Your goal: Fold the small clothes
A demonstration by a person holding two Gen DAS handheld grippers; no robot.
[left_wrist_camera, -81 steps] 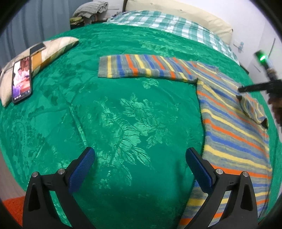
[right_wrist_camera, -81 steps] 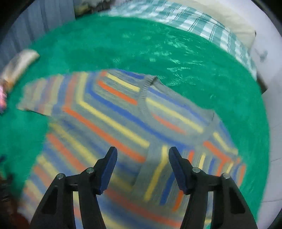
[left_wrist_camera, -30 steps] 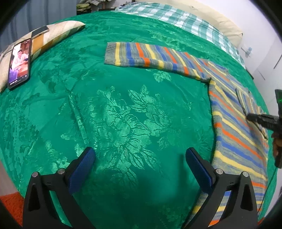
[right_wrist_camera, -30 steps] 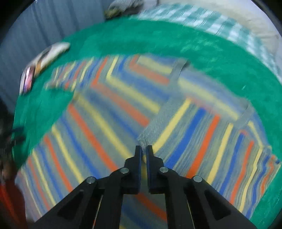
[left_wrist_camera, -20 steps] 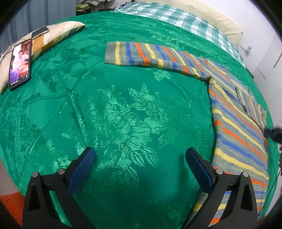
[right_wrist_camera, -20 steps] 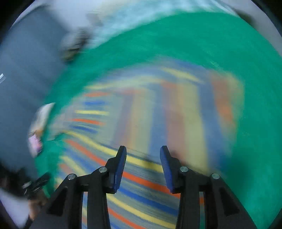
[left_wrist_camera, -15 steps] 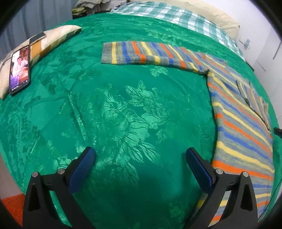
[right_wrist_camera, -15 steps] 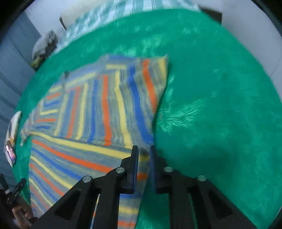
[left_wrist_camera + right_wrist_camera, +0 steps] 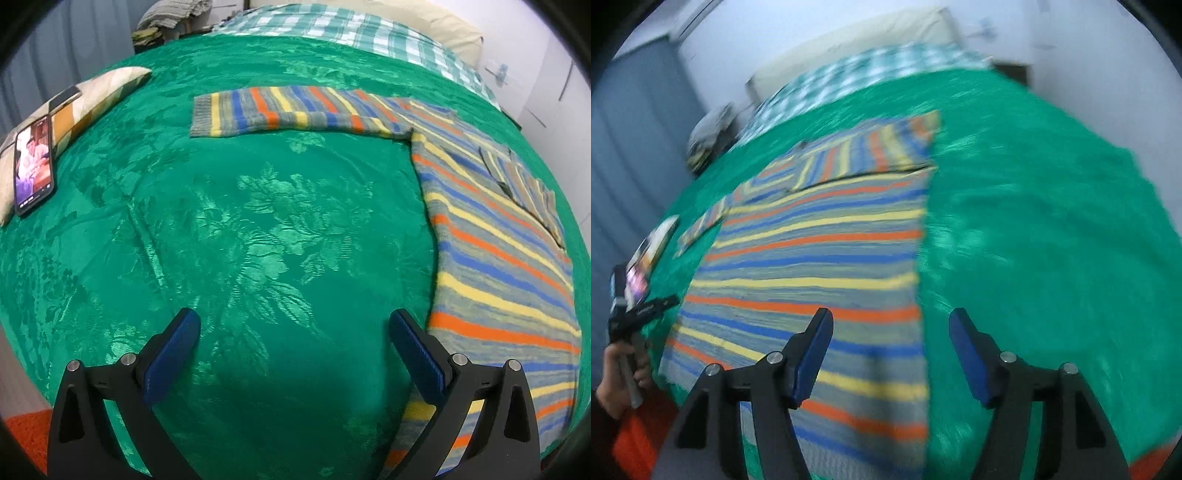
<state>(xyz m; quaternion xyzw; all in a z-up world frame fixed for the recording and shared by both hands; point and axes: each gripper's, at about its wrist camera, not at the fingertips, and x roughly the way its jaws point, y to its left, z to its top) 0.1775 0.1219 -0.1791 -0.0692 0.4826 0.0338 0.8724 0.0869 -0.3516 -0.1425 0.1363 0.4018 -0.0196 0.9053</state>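
A: Where's the sweater (image 9: 491, 240)?

B: Spread flat on the green bedspread (image 9: 258, 229). One sleeve (image 9: 295, 110) stretched straight out toward the pillow (image 9: 88, 99), the other sleeve (image 9: 871, 151) folded in across the chest. Striped grey, orange, yellow and blue.

A: And the left gripper (image 9: 293, 356)?

B: Released, blue pads wide apart, nothing between them. Hovering over bare bedspread, just beside the sweater's side edge.

A: The right gripper (image 9: 890, 354)?

B: Jaws opening, nothing between them. Hanging over the sweater's other side edge near the hem: one finger (image 9: 809, 354) above the stripes, the other above green cloth. Rather blurred in that view, so no telling the finer detail.

A: Anything else about?

B: A phone (image 9: 33, 166) with a lit screen, lying on the pillow at the far left. A green checked sheet (image 9: 351, 33) across the head of the bed, a cream bolster behind it. From the right wrist view, a hand (image 9: 617, 384) gripping the left tool's handle at the bed's edge, with orange floor covering (image 9: 639, 439) below.
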